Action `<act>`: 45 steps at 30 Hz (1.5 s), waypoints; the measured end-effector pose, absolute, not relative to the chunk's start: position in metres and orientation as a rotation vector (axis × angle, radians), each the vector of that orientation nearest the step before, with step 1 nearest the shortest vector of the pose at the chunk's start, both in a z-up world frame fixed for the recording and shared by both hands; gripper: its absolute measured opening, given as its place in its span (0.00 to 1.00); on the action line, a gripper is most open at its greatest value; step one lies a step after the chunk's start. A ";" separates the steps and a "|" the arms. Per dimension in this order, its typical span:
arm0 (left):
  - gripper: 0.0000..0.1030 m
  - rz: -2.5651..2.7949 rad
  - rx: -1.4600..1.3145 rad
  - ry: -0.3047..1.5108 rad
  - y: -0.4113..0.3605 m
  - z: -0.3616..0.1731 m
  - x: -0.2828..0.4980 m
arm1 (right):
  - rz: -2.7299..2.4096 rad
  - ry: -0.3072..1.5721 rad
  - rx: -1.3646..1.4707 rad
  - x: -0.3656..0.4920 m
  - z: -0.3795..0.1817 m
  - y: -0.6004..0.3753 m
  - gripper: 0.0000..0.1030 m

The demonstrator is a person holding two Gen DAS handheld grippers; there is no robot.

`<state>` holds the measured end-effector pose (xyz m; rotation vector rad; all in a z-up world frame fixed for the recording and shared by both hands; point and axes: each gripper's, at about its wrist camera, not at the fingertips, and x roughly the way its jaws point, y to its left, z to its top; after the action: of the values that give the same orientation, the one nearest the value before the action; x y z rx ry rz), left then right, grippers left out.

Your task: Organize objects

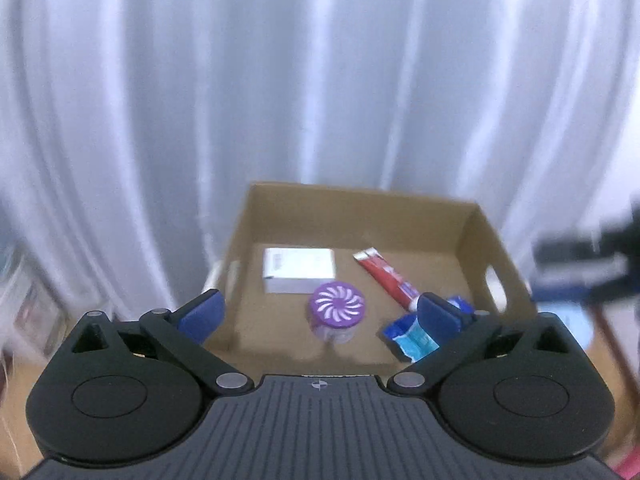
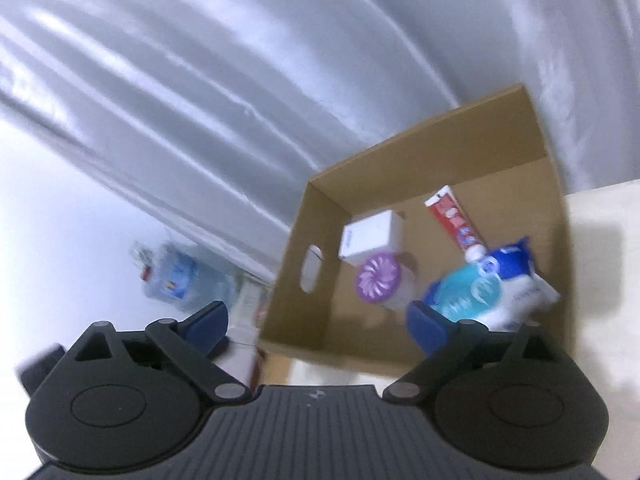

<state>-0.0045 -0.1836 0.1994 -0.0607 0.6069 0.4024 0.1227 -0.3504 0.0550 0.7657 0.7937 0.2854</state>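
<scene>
Both grippers, left gripper [image 1: 320, 312] and right gripper [image 2: 318, 320], are wide open, holding nothing, above the box [image 1: 360, 204] ahead.

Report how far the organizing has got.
Done: the white box, toothpaste tube, purple-lidded jar and blue packet all lie inside the cardboard box. In hand: nothing; the left gripper and right gripper are both open and empty. Left: no loose items are visible outside the box.
</scene>
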 end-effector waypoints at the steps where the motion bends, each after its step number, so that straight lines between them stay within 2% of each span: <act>1: 1.00 0.459 -0.070 0.575 -0.188 0.200 -0.017 | 0.270 0.788 0.736 0.113 0.054 -0.344 0.96; 6: 1.00 0.633 0.000 0.495 -0.209 0.193 -0.056 | 0.210 0.762 0.600 0.074 0.055 -0.311 0.97; 15: 1.00 0.679 0.122 0.526 -0.221 0.175 -0.068 | 0.115 0.699 0.343 0.040 0.079 -0.266 1.00; 24: 1.00 0.661 0.119 0.509 -0.207 0.168 -0.058 | 0.026 0.485 0.156 0.010 0.111 -0.240 1.00; 32: 1.00 0.641 0.065 0.562 -0.186 0.160 -0.048 | -0.105 0.485 0.088 0.015 0.101 -0.235 1.00; 41: 1.00 0.537 0.018 0.706 -0.163 0.135 -0.017 | -0.186 0.697 0.054 0.046 0.053 -0.218 1.00; 45: 1.00 0.484 0.026 0.733 -0.159 0.128 -0.002 | -0.182 0.724 0.107 0.055 0.043 -0.219 1.00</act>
<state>-0.0024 -0.1594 0.1279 0.0263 0.7326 0.4836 0.0550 -0.2190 0.0434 0.1074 0.7245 -0.1822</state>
